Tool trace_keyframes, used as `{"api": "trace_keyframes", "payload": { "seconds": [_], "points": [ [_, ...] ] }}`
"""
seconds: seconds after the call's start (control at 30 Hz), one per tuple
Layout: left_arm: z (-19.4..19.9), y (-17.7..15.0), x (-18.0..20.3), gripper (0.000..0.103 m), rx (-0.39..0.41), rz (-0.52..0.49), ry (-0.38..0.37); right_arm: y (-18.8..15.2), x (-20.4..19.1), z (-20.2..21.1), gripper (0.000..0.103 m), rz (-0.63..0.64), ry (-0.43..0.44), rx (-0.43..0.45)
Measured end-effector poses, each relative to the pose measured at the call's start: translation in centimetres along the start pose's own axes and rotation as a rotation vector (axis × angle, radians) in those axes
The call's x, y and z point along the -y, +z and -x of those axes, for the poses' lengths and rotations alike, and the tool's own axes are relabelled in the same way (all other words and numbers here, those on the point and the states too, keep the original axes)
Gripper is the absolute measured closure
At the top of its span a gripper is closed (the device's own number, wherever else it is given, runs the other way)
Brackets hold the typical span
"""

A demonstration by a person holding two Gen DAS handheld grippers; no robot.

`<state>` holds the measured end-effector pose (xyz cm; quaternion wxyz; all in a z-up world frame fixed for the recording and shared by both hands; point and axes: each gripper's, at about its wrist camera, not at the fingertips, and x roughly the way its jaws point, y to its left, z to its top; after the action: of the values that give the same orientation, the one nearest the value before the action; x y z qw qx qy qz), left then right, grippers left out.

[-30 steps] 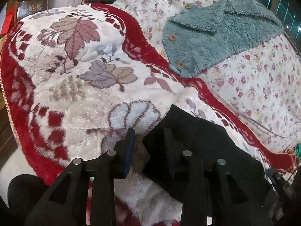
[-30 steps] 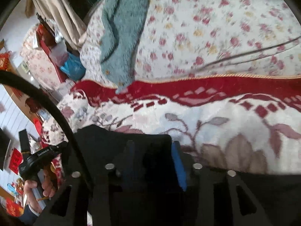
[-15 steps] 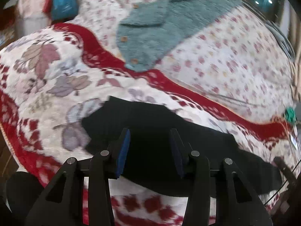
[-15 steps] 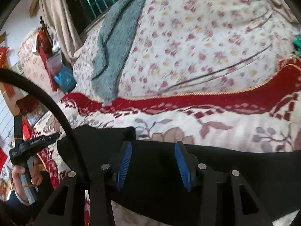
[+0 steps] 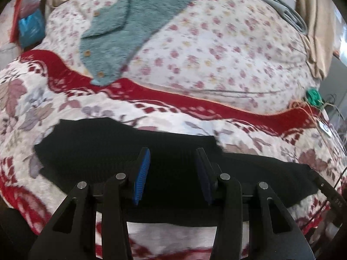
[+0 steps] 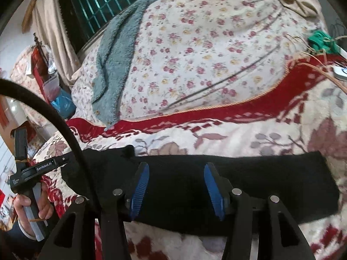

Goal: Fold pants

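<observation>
The black pants [image 5: 108, 143] lie flat in a long folded strip across the red and white leaf-patterned blanket [image 5: 195, 106]. My left gripper [image 5: 172, 151] hovers above the pants, open, with nothing between its blue pads. In the right wrist view the pants [image 6: 260, 173] stretch from left to right, and my right gripper [image 6: 176, 165] hangs over their middle. Its jaws are opening, the pads apart and clear of the cloth. At the left edge of that view a hand [image 6: 32, 203] holds the left gripper's handle.
A teal fleece garment [image 5: 134, 28] with buttons lies on the flowered sheet [image 5: 216, 54] behind the blanket. A green object [image 5: 313, 96] with cords sits at the bed's right edge. A blue bag [image 6: 63, 106] and clutter stand beyond the far left corner, under a barred window [image 6: 97, 4].
Both grippers have let go of the black cloth, spread their jaws and drawn back and up. The pants now show as a long flat strip.
</observation>
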<state>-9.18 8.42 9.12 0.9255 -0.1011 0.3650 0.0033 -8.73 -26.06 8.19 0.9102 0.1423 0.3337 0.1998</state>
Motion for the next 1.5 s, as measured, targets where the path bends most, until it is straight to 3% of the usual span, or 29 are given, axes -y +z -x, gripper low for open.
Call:
{"api": "trace_keyframes", "payload": {
  "seconds": [0.23,0.37,0.53,0.7,0.87,1.03,1.1,1.13,1.43,1.47,1.5],
  "points": [
    [-1.8,-0.2,5.3,0.060,-0.042,-0.082,-0.106,-1.2,4.3,3.1,0.038,-0.124,-0.083,-0.040],
    [-3.2,-0.3,8.1,0.060,-0.077,-0.124,-0.161,-2.4,6.8,4.7,0.038,-0.209,-0.116,-0.052],
    [-6.1,-0.3,12.4,0.060,-0.190,-0.178,-0.278,-4.0,9.8,5.9,0.038,-0.337,-0.131,-0.081],
    [-8.7,-0.5,16.5,0.060,-0.267,-0.245,-0.347,-5.0,12.4,5.3,0.038,-0.447,-0.148,-0.117],
    [-10.9,-0.1,20.6,0.060,-0.314,-0.290,-0.446,-4.6,14.5,4.3,0.038,-0.536,-0.080,-0.078],
    [-13.1,0.4,25.0,0.059,-0.380,-0.393,-0.573,-3.7,16.0,3.1,0.038,-0.574,-0.066,-0.024],
    [-14.2,0.4,26.9,0.048,-0.415,-0.445,-0.613,-3.6,16.2,3.2,0.038,-0.576,-0.049,-0.008],
    [-14.6,0.4,27.4,0.047,-0.427,-0.463,-0.628,-3.6,16.2,3.2,0.038,-0.572,-0.043,-0.005],
    [-19.0,-1.3,32.5,0.047,-0.641,-0.627,-0.781,-3.9,16.9,3.8,0.037,-0.606,0.069,0.029],
    [-19.3,-1.7,33.0,0.045,-0.686,-0.636,-0.822,-3.8,16.9,3.7,0.037,-0.601,0.070,0.027],
    [-19.4,-2.0,33.2,0.034,-0.705,-0.646,-0.845,-3.8,16.8,3.6,0.037,-0.599,0.070,0.024]
  ]
}}
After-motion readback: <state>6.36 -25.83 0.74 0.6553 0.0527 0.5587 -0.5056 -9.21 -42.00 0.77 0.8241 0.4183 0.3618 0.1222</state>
